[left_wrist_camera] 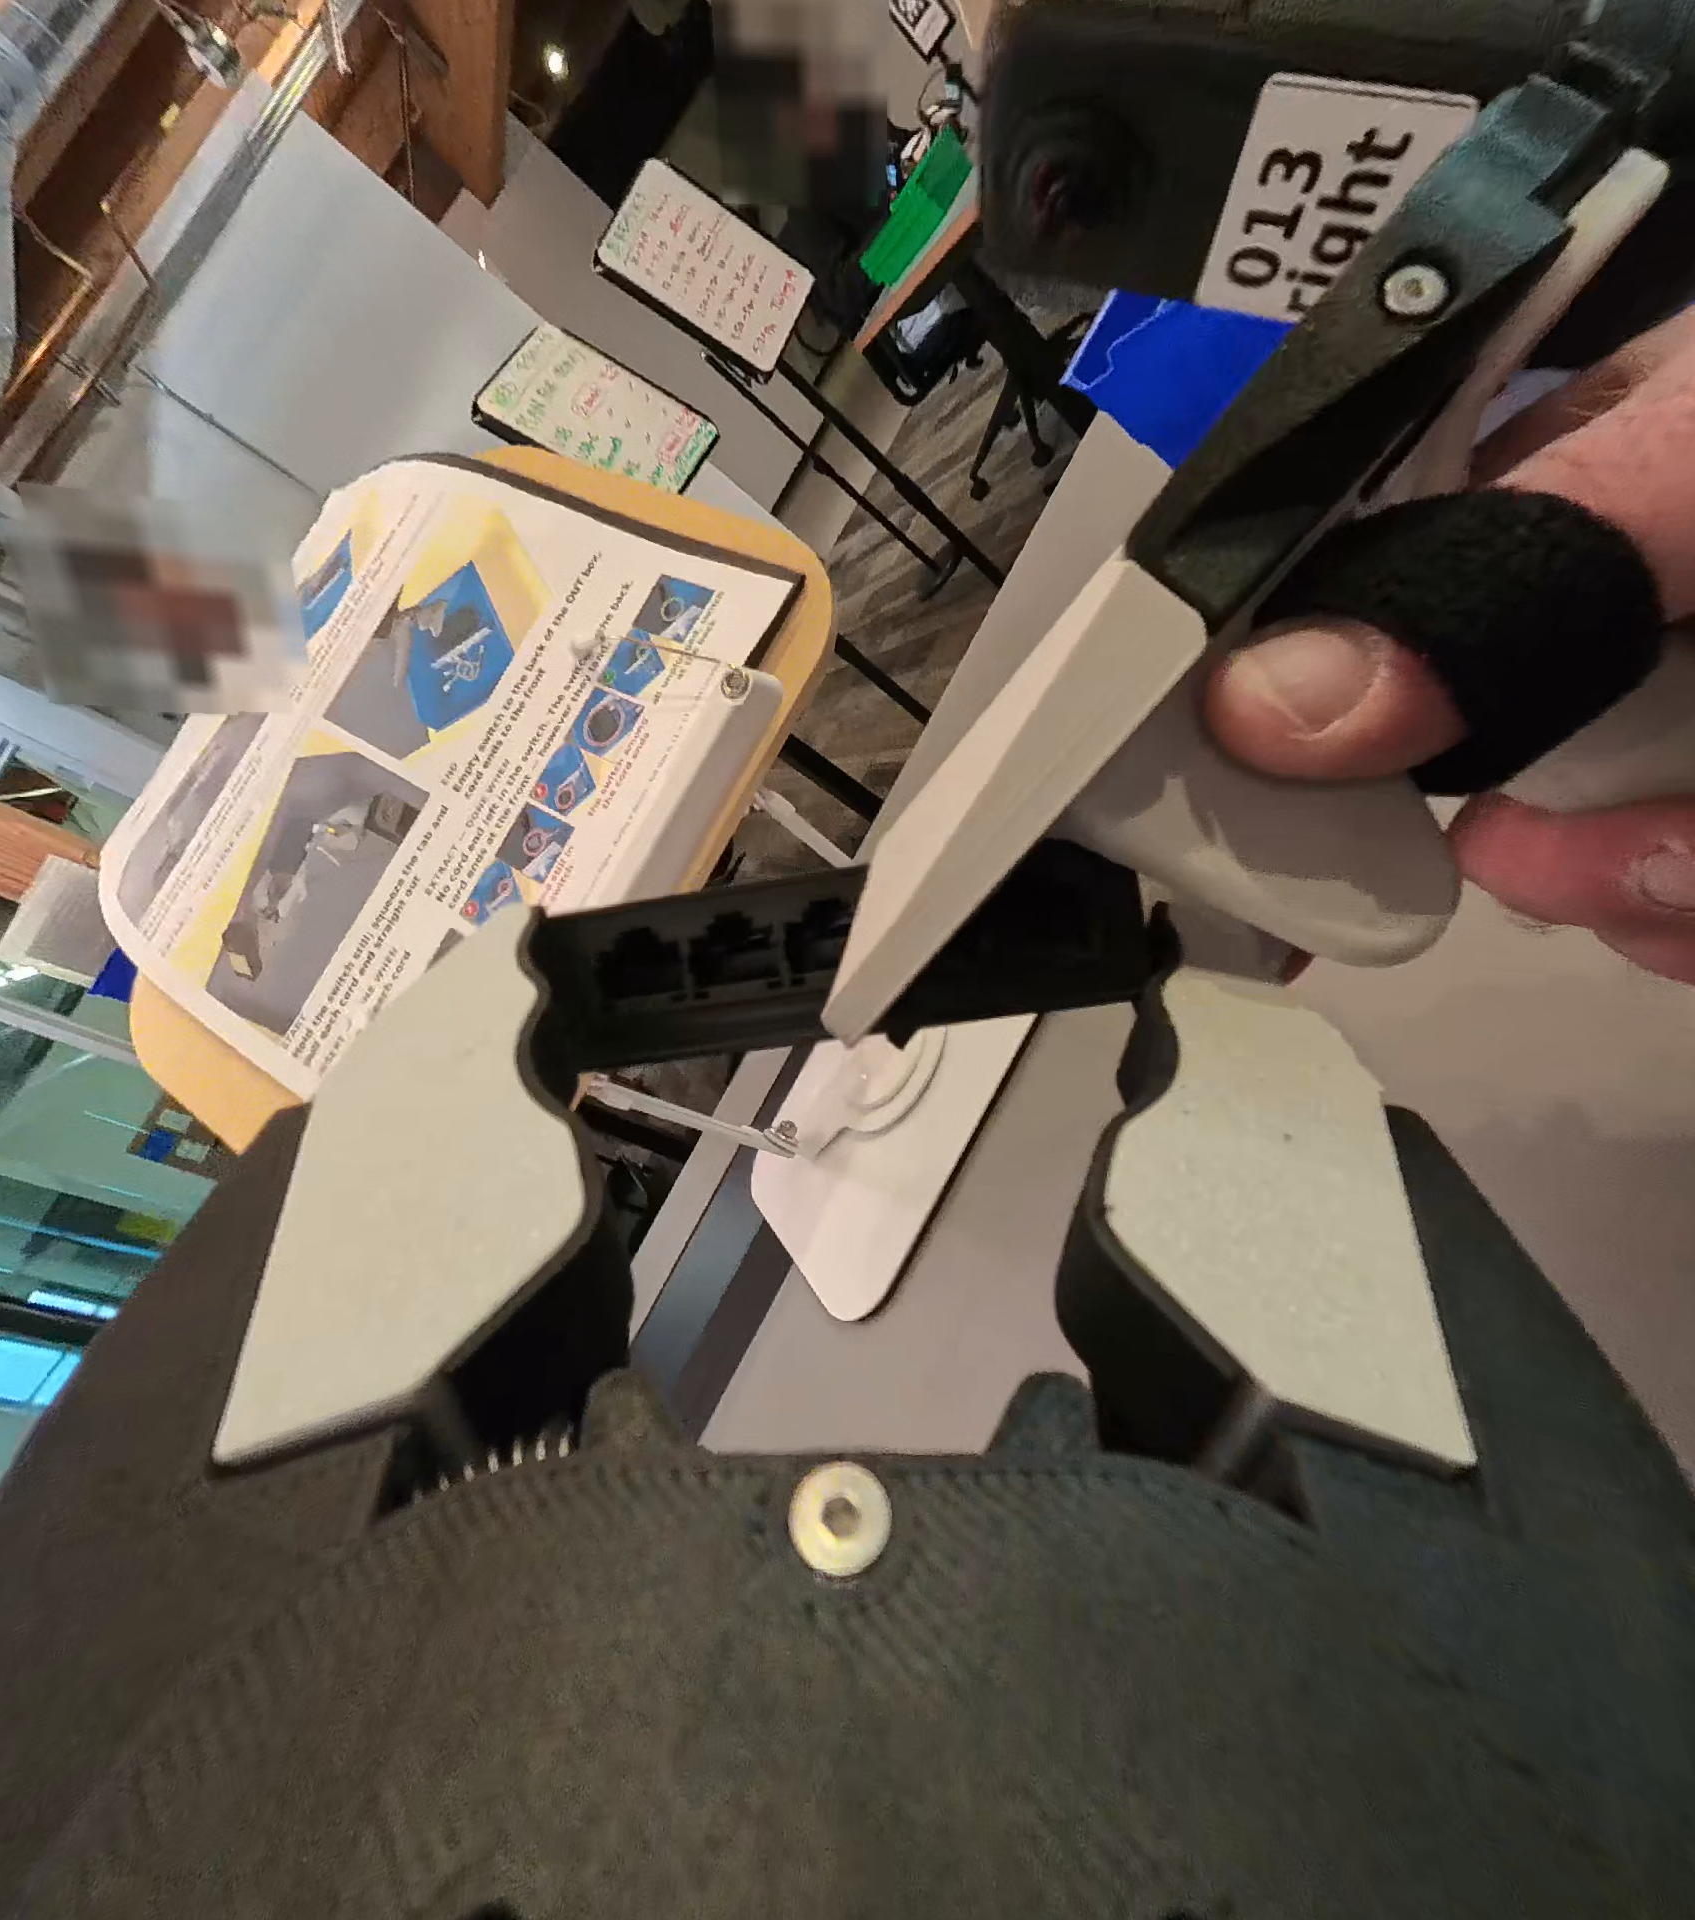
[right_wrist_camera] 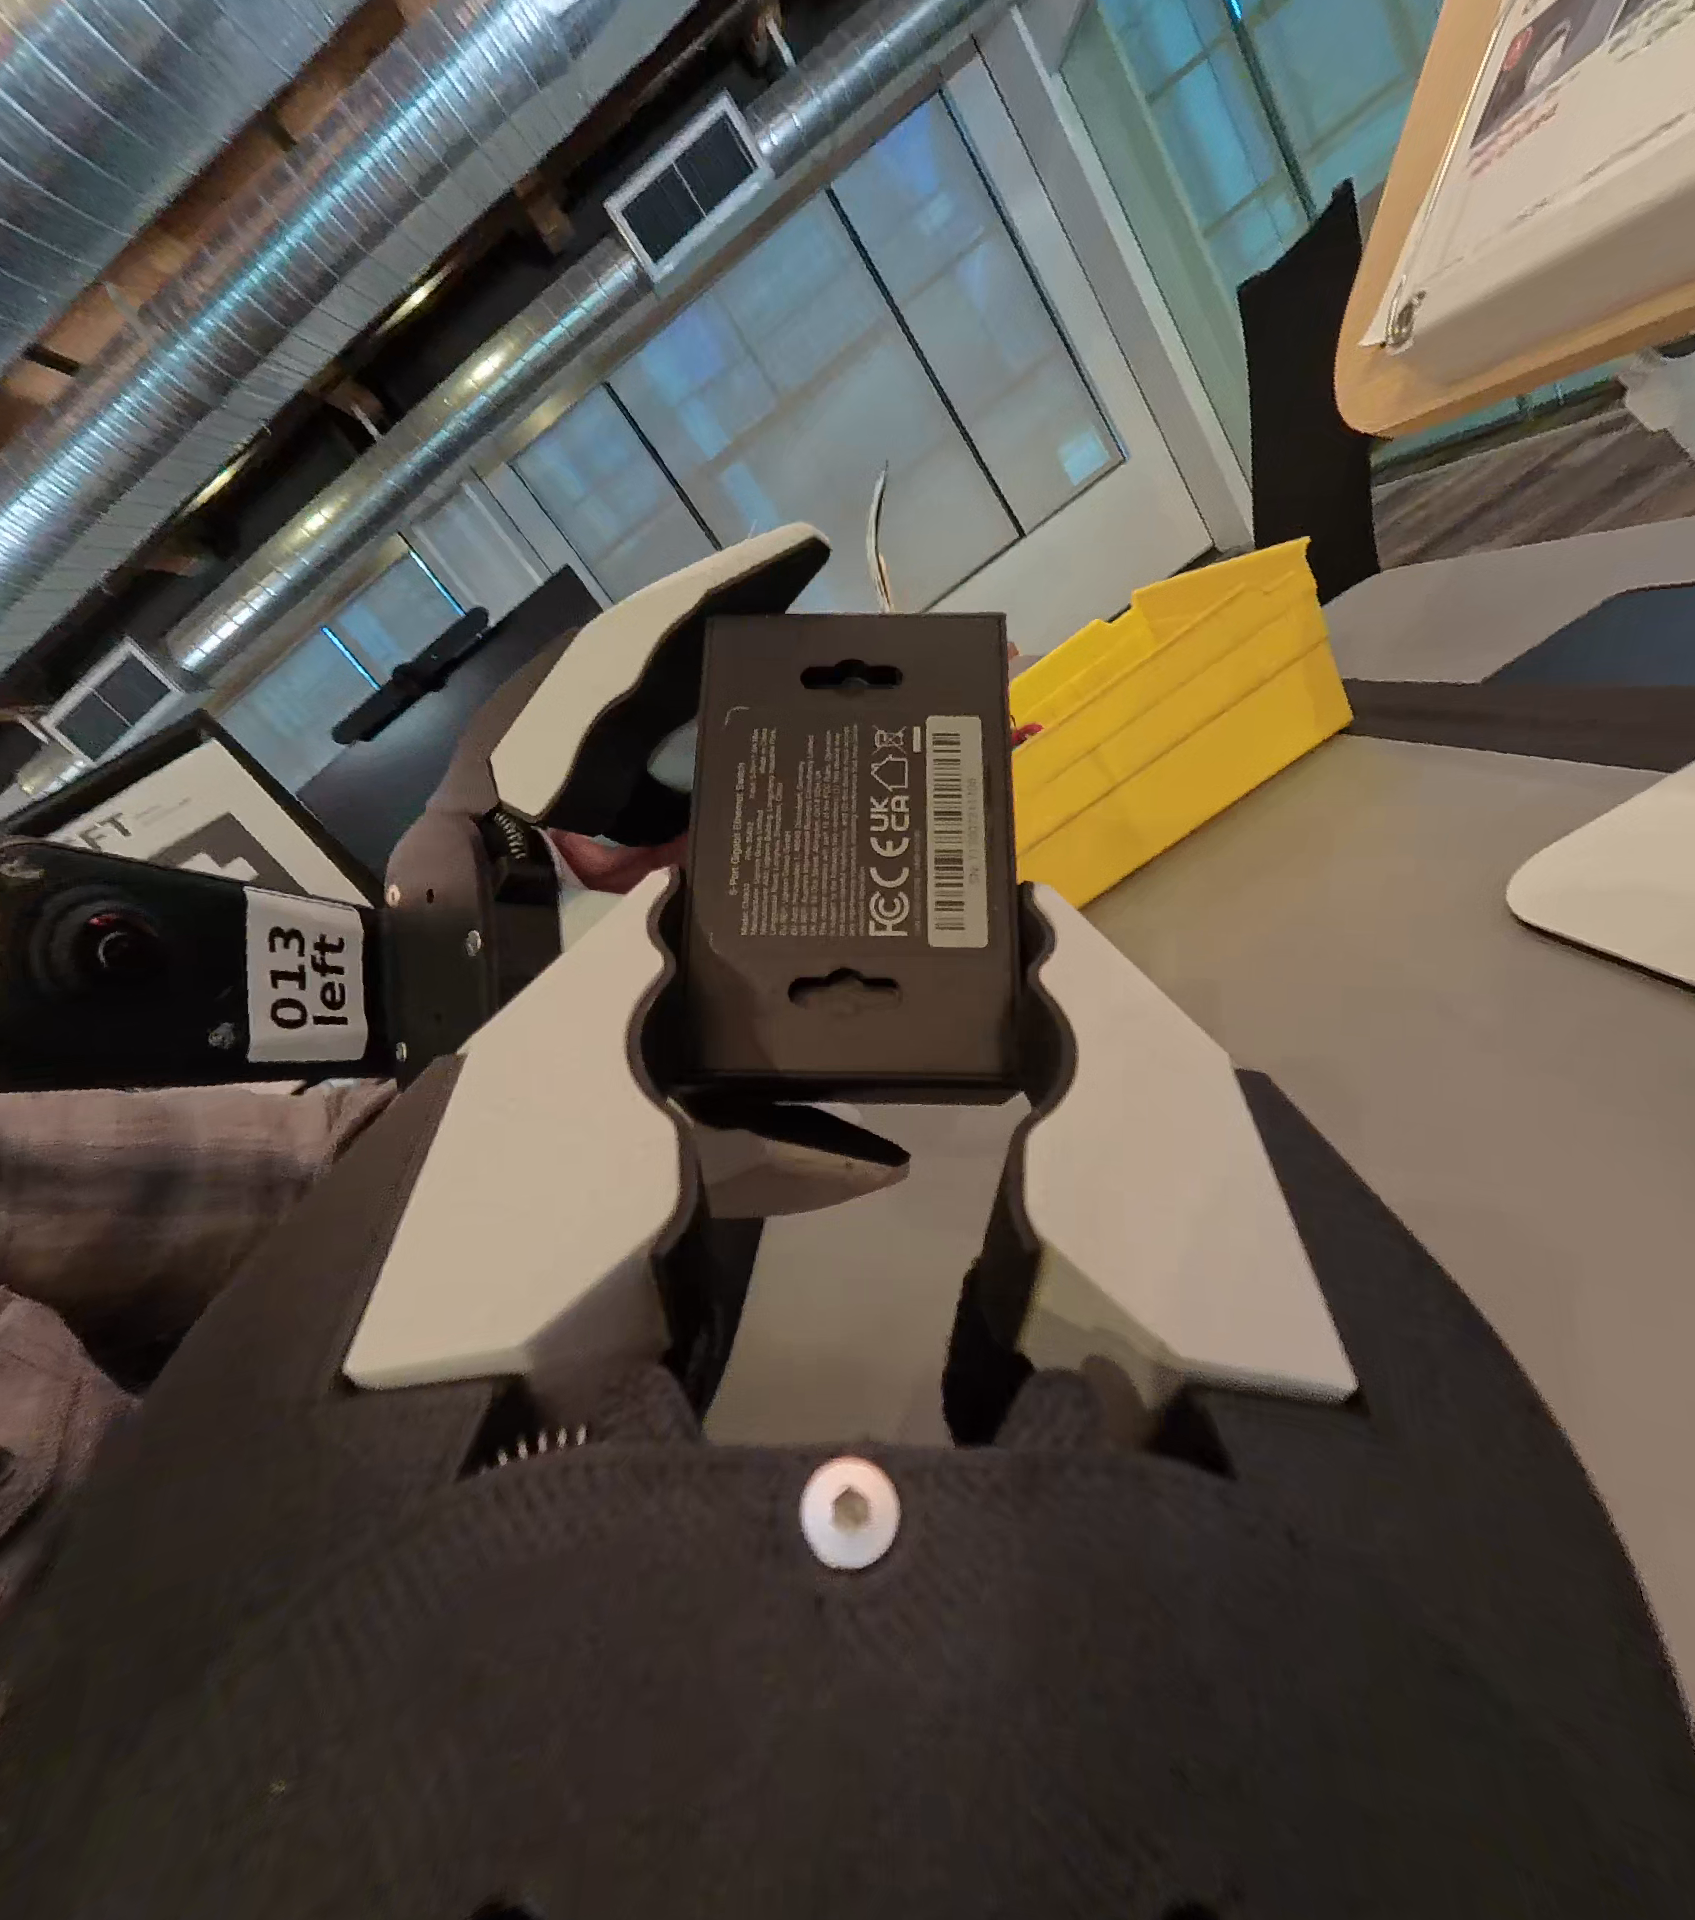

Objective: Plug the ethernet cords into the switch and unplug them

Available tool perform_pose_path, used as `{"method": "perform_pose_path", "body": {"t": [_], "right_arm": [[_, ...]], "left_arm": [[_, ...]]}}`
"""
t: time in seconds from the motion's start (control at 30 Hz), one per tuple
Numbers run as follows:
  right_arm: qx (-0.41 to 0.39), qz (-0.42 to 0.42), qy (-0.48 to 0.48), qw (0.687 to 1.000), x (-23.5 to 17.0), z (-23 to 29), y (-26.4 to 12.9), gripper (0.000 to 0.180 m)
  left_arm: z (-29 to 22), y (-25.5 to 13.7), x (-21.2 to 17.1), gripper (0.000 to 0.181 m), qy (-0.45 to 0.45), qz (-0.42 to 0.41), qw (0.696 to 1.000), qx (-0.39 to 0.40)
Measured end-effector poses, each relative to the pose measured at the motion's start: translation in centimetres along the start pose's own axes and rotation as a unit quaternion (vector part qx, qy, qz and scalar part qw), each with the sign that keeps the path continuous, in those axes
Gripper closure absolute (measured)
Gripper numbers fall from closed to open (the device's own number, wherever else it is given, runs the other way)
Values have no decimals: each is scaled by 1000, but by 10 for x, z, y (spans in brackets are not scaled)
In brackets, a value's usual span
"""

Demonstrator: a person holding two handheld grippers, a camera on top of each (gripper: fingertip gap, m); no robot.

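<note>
Switch (right_wrist_camera: 848,847) held aloft, both grippers (left_wrist_camera: 838,971) (right_wrist_camera: 848,987) clamping it, ports facing left camera, apparently empty.

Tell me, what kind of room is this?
Probably an office or workshop. Whiteboards stand at the back, shiny air ducts run along the ceiling, and a yellow parts bin sits on a grey table.

Close opposed wrist views, shared switch (left_wrist_camera: 822,977)

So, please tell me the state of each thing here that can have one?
switch: held off the table, underside toward right camera, visible ports without cords
left gripper: shut on switch
right gripper: shut on switch
yellow bin: on table, contents hidden
</note>
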State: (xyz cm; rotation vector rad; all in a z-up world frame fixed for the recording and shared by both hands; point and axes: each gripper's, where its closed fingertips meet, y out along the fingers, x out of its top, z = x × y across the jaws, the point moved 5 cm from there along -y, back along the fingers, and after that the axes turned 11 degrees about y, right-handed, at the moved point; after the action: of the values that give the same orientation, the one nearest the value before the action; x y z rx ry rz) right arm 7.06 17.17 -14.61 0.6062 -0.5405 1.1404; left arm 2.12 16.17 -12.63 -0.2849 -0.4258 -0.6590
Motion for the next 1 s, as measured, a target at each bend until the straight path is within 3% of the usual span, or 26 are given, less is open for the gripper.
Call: {"method": "perform_pose_path", "body": {"t": [0.13, 0.23, 1.0], "right_arm": [[-5, -15, -13, 1000, 2, 3, -1, 120], [-19, -13, -26, 999, 0, 3, 0, 120], [-116, 20, -98, 988, -7, -1, 4, 121]], "left_arm": [[-2, 3, -1, 62, -13, 18, 1000, -10], [0, 5, -2, 70, -12, 25, 1000, -8], [-7, 9, -12, 64, 13, 46, 998, -28]]}}
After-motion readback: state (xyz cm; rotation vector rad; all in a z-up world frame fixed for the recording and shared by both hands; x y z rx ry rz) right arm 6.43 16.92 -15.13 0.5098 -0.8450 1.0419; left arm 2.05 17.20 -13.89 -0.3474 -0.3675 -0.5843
